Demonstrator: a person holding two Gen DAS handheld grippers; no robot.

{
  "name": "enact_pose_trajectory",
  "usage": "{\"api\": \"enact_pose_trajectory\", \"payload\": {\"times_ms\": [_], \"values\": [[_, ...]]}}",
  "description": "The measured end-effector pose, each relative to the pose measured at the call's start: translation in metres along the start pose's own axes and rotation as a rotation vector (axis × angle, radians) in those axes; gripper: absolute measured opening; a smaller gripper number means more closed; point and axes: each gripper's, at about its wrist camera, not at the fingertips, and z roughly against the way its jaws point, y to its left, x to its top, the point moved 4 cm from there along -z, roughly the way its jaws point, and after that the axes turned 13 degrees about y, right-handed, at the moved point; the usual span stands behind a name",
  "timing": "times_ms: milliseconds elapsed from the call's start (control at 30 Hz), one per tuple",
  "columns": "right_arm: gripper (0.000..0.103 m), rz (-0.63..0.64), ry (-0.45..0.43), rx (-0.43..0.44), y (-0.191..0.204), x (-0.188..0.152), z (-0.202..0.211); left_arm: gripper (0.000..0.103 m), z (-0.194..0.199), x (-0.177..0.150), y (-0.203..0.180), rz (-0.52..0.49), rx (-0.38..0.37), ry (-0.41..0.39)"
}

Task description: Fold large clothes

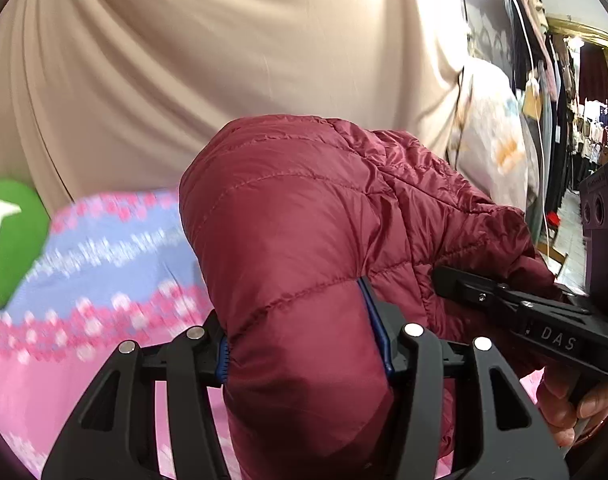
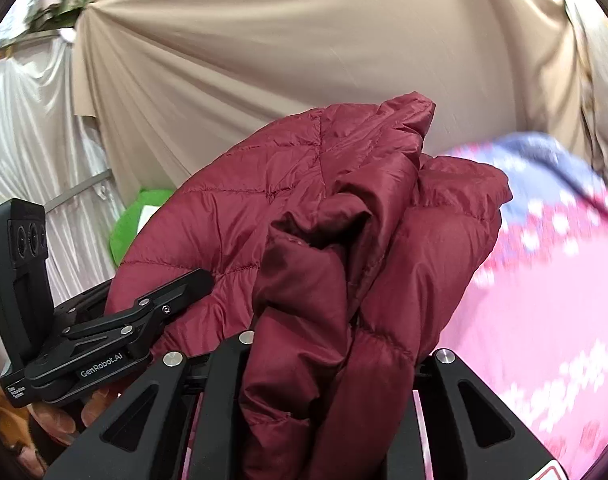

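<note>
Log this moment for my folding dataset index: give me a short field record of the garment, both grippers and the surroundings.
garment: maroon quilted puffer jacket, bunched and lifted above the bedding
left gripper: shut on a fold of the jacket, blue pads on its fingers pressing the fabric
right gripper: shut on a thick bunch of the jacket
surface below: pink and blue floral bedding
other item: green cushion at the bedding's edge
backdrop: beige draped curtain
image quality: bedding blurred
</note>
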Motion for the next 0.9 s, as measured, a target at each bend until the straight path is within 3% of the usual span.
{"api": "enact_pose_trajectory", "payload": {"times_ms": [233,500,700,800,833,900], "values": [[0.018,0.088,-0.077,0.030,0.040,0.043,-0.012,0.050,0.022,0.025,0.038,0.004,0.069,-0.102],[0.020,0.106,-0.026,0.102,0.048,0.063,-0.074,0.051,-0.002,0.025,0.096,0.027,0.137,-0.098],[0.029,0.013,0.138,0.134,0.008,0.034,-0.163,0.058,-0.089,-0.015,0.142,0.068,0.119,0.038],[0.037,-0.076,0.289,0.079,-0.027,-0.003,-0.216,0.063,-0.147,-0.064,0.165,0.145,0.104,0.189],[0.043,-0.144,0.322,0.110,-0.043,-0.020,-0.221,0.064,-0.148,-0.075,0.169,0.176,0.086,0.196],[0.047,-0.192,0.305,0.147,-0.055,-0.032,-0.207,0.064,-0.130,-0.088,0.174,0.209,0.067,0.153]]}}
